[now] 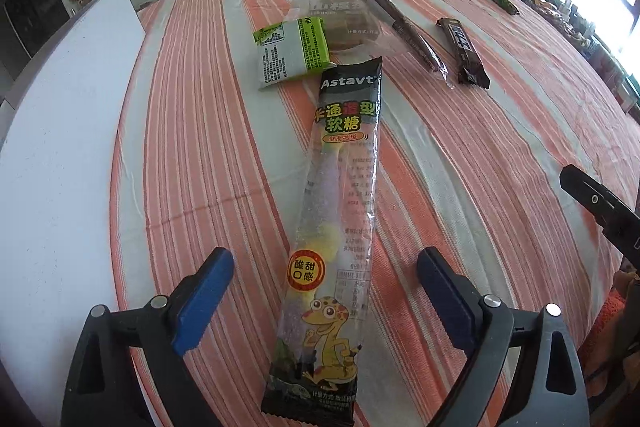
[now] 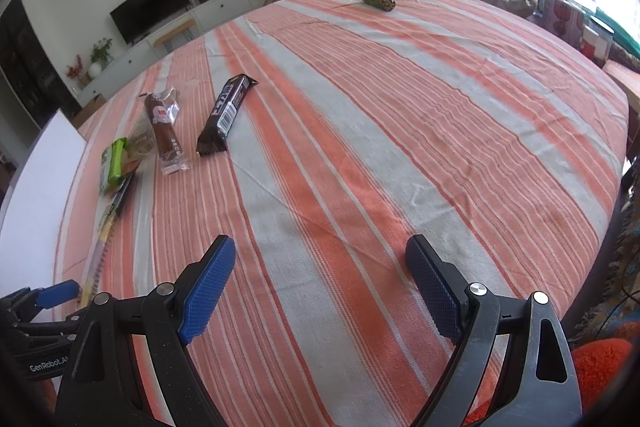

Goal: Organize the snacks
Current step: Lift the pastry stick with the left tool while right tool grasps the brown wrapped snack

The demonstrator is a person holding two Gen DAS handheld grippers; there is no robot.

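- Left wrist view: the left gripper [image 1: 325, 301] hangs over the near end of a long gummy candy packet [image 1: 338, 227], blue fingers [image 1: 204, 303] spread wide on either side and clear of the wrapper, gripping nothing; the straddle looks like the set-up for a pinch across the packet's narrow width.
- Gummy candy packet: it lies flat on the striped tablecloth [image 1: 480, 147], dark at both ends and clear in the middle, with yellow and pale sweets showing through and a cartoon gecko printed near the sawtooth seal closest to the camera.
- Far end: the packet's top reaches a green-and-white pouch [image 1: 292, 53], which overlaps a clear-wrapped cake [image 1: 344, 23]; whether packet and pouch touch cannot be told.
- To their right, a brown stick in clear film [image 1: 404, 29] and a dark chocolate bar [image 1: 464, 53] lie side by side but apart, roughly parallel, a row that suggests sorting by shape is under way.
- One small green roll [image 2: 378, 0] sits alone, well apart at the far side of the cloth.
- Right wrist view: the right gripper [image 2: 320, 291] waits over bare cloth, fingers wide apart and empty, likely held clear while the left works.
- White board [image 1: 60, 147]: it lies along the cloth's left edge, its purpose unclear.
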